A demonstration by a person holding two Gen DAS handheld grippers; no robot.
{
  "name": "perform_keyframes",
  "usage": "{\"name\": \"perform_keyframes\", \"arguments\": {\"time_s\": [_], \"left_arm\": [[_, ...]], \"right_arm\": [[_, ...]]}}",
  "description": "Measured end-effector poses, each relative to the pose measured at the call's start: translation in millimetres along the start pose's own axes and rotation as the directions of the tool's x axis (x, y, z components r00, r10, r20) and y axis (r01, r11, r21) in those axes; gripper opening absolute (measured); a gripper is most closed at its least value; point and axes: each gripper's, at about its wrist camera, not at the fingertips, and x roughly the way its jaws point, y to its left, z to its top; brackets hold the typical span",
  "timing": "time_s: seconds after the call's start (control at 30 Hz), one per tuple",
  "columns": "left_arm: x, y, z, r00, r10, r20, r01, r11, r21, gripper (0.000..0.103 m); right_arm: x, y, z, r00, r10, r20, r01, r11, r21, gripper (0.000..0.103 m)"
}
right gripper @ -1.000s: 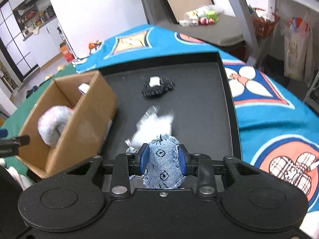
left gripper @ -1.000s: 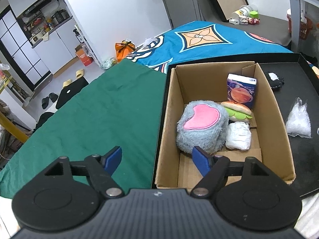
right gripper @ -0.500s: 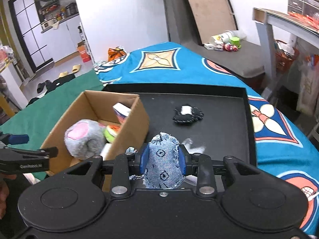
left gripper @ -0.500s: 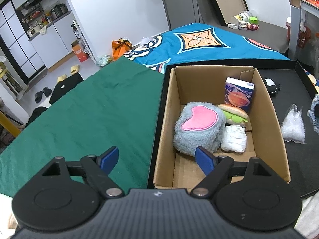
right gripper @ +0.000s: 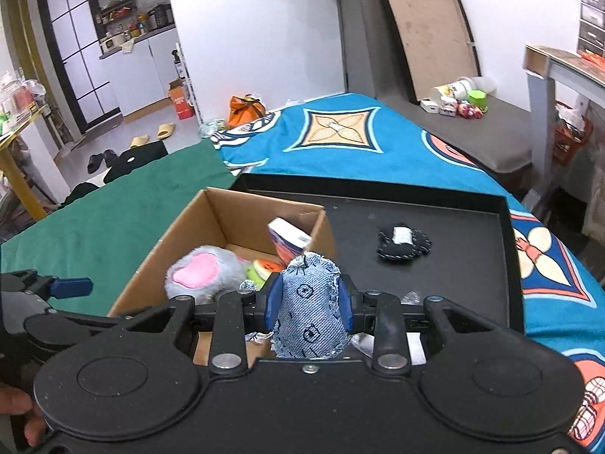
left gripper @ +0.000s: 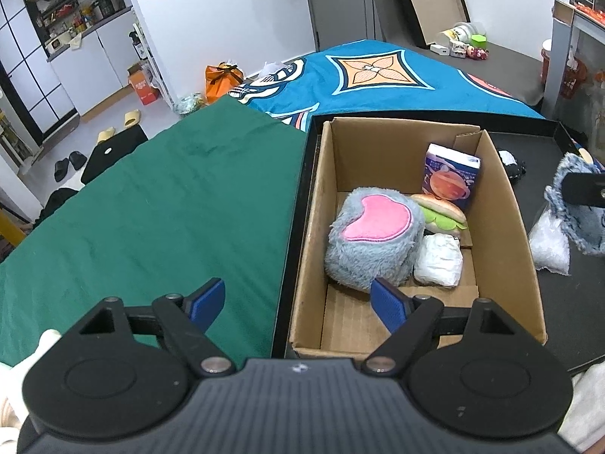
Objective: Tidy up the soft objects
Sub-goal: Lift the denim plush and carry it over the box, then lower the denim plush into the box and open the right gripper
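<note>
A: Carrying the denim pouch (right gripper: pixel 308 310) toward the cardboard box (right gripper: pixel 223 208), aren't we? A second ago the right gripper (right gripper: pixel 308 308) had it low over the black tray (right gripper: pixel 506 249), with the box off to our left; now the box's open top lies straight ahead of the fingers.

B: Yes, and the grip has not changed. Both blue pads (right gripper: pixel 273 302) press into the pouch's sides, so we are pinching it firmly.

A: We judge that the drop into the box is the next step, with room near the front wall.

B: The left gripper (left gripper: pixel 298 300) is spread wide with nothing between its fingers, hanging over the box's near corner. It has opened a little further in the last second.

A: What does its camera give us that ours lacks?

B: The whole box floor. Ahead of its fingers sit the grey plush with a pink heart (left gripper: pixel 372 236), a toy sandwich (left gripper: pixel 440 213), a white wrapped bundle (left gripper: pixel 438 261) and a printed carton (left gripper: pixel 450 179) against the far right wall. It also shows a clear crinkled bag (left gripper: pixel 548 244) on the tray right of the box, which our own gripper mostly hides.

A: And ours shows the black stitched plush (right gripper: pixel 402 244) farther out on the tray, well apart from the box.

B: So two soft things are left outside, we reckon.
</note>
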Motion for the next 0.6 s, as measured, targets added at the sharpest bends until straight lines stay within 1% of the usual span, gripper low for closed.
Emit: {"name": "perform_keyframes", "arguments": {"time_s": [0.1,0.3,0.33,0.47,0.53,0.57,0.6], "left_arm": [[-0.4,2.9,-0.3,1.000,-0.003,0.006,0.004,1.000,-0.012,0.083],[1.6,8.9,-1.0,0.999,-0.041,-0.001,0.041,0.999,-0.033,0.082],[2.4,10.1,-1.0,0.999,-0.048,-0.003,0.048,0.998,-0.038,0.080],[3.7,15.5,-1.6,0.997,-0.077,-0.010,0.076,0.995,-0.061,0.079],[6.2,17.1,-1.9,0.996,-0.084,-0.024,0.082,0.994,-0.070,0.070],[7.2,17.4,-2.3,0.996,-0.088,-0.030,0.085,0.994,-0.073,0.068],[7.9,17.7,-2.6,0.995,-0.092,-0.034,0.089,0.993,-0.074,0.062]], "right_arm": [[2.7,11.0,3.3,1.000,0.012,-0.004,-0.012,1.000,-0.014,0.031],[8.9,31.1,7.2,0.999,0.035,-0.017,-0.036,0.999,-0.028,0.031],[9.7,34.4,7.6,0.999,0.040,-0.019,-0.040,0.999,-0.029,0.031],[10.9,46.7,9.0,0.998,0.055,-0.021,-0.056,0.998,-0.036,0.032],[11.0,51.4,9.5,0.998,0.062,-0.021,-0.063,0.997,-0.042,0.032],[11.1,54.1,9.7,0.998,0.066,-0.023,-0.067,0.997,-0.045,0.032],[11.3,55.6,9.2,0.997,0.070,-0.026,-0.071,0.996,-0.046,0.032]]}}
